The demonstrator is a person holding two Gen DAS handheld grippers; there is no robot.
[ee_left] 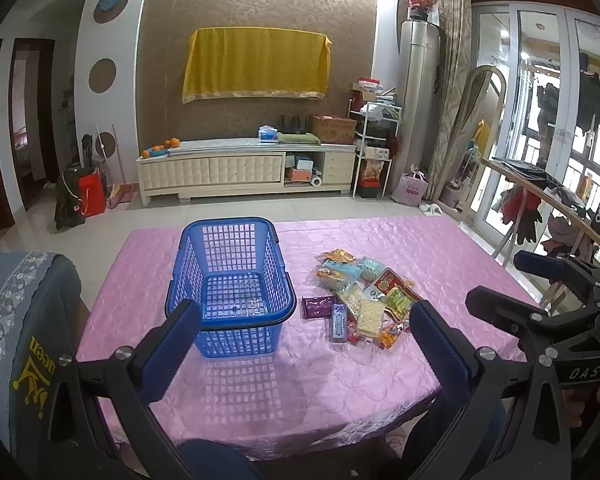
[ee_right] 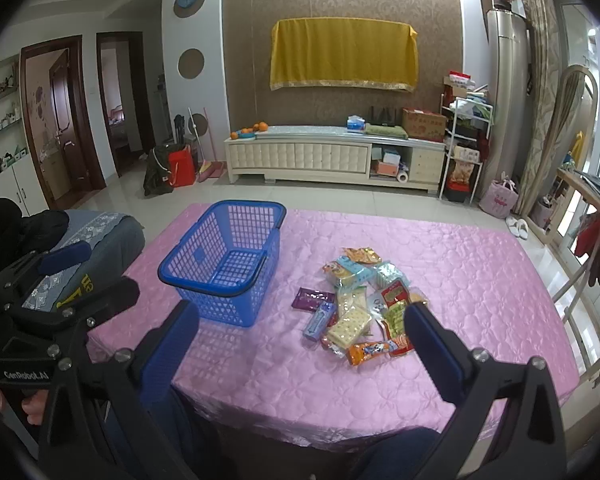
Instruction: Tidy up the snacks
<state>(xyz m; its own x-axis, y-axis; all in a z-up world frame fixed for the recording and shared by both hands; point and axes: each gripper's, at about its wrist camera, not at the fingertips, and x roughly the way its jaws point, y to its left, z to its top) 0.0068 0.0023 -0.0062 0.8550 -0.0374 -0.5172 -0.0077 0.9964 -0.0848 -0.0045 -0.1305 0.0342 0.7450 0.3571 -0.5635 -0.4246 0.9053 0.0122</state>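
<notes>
Snack packets in a loose heap (ee_right: 360, 300) lay on the pink quilted tablecloth (ee_right: 460, 280), ahead of the right gripper (ee_right: 300, 320) and just inside its right finger, whose tip stood close to the nearest orange and red wrappers. That gripper was held wide open above the near edge of the table, gripping nothing. A blue perforated plastic basket with a dark rim handle (ee_right: 224, 260) stood ahead of its left finger, empty, apart from the heap.

Seen from the left gripper (ee_left: 306, 318), the same blue basket (ee_left: 232, 284) sat straight ahead beyond the left finger, and the heap of packets (ee_left: 360, 296) lay further to the right, near the right finger's tip. This gripper too was spread wide with nothing between its blue pads. A purple flat packet (ee_left: 318, 306) and a small blue stick-shaped pack (ee_left: 339, 322) lay at the basket side of the heap. The right gripper's black frame showed at the far right of this view, beside the table's edge. A grey cloth-covered seat back with yellow lettering (ee_left: 28, 340) stood left of the left gripper.
</notes>
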